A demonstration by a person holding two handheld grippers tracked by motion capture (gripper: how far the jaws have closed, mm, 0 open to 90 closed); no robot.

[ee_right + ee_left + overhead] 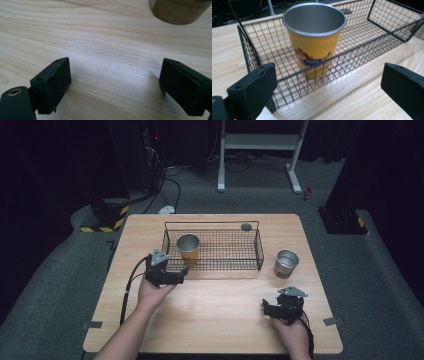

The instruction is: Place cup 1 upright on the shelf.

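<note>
A yellow metal cup (188, 247) with a printed label stands upright in the left end of a black wire basket (259, 251). My left gripper (176, 276) hovers just outside the basket's front left corner, open and holding nothing. In the left gripper view the yellow cup (314, 45) stands behind the basket's front wall (362, 47), between my left gripper's (329, 77) wide-apart jaws. A plain steel cup (286, 263) stands on the table to the right of the basket. My right gripper (276, 308) is low over the front right of the table, open and with only bare wood (115, 50) between its jaws; the steel cup's base (178, 11) lies ahead.
The wooden table (220, 315) has open room across its front and middle. A small dark round disc (246, 226) lies behind the basket's back rim. Beyond the table are grey carpet, cables and a white stand's legs (257, 142).
</note>
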